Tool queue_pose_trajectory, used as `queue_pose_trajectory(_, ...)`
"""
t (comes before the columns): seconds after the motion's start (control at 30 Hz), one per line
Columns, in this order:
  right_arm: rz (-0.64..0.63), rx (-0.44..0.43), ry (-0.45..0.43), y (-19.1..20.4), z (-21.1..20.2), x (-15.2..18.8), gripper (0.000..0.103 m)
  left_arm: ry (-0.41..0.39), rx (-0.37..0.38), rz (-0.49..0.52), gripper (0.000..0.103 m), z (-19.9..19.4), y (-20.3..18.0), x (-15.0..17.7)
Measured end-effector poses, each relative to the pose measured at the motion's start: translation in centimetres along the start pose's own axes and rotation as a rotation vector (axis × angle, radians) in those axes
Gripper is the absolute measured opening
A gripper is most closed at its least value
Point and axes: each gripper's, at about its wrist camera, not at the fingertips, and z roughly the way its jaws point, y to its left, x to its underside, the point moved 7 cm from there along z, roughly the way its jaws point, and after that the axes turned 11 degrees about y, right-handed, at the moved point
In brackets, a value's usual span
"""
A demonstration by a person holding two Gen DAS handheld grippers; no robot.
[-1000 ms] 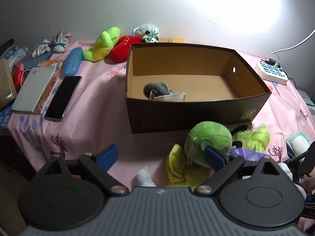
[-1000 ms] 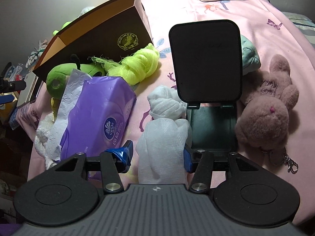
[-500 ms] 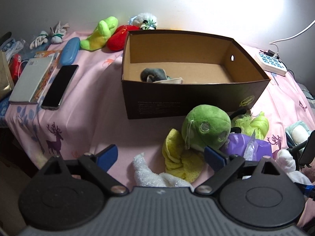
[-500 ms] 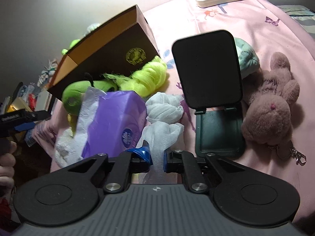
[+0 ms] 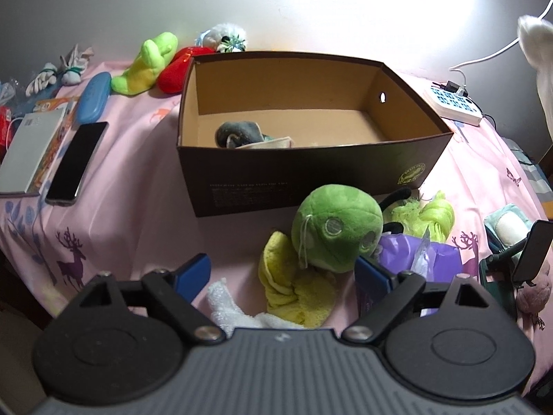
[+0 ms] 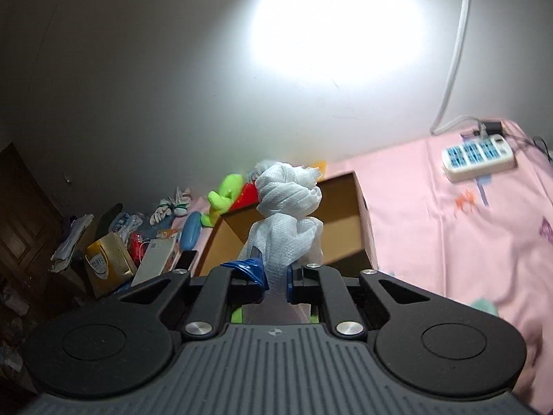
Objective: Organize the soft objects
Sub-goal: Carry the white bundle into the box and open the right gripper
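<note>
White knotted cloth [image 6: 288, 214] upright, knot topmost

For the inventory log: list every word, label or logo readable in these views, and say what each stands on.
No text reads clearly enough to quote.
Round yellow-green emblem on the brown cardboard box: lettering too small.
Pale print lines on the box front: blurred.
Round logo and characters on the gold carton: illegible.
Small print on the grey flat box: illegible.
</note>
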Motion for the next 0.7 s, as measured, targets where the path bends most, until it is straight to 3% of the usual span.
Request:
queue_pose_trajectory(0.27, -0.159, 0.037, 0.156, -0.2, 13.8, -4.3, 0.000, 0.019, -0.005, -0.052, 0.090, -0.2, 1.8, 1.9)
queue_pose_trajectory(0.47, -0.270, 0.113, 0.302, -0.2, 23.4, -3.7, 0.000, 0.012, -0.041, -0.096, 0.091, -0.8, 3.4, 3.3)
queue_pose_trajectory(0.7, -0.318, 0.228, 0.432, -1.0, 29.7, -1.9, 0.000, 0.050, -0.067, -0.172, 0.091, -0.2, 5.5, 4.7)
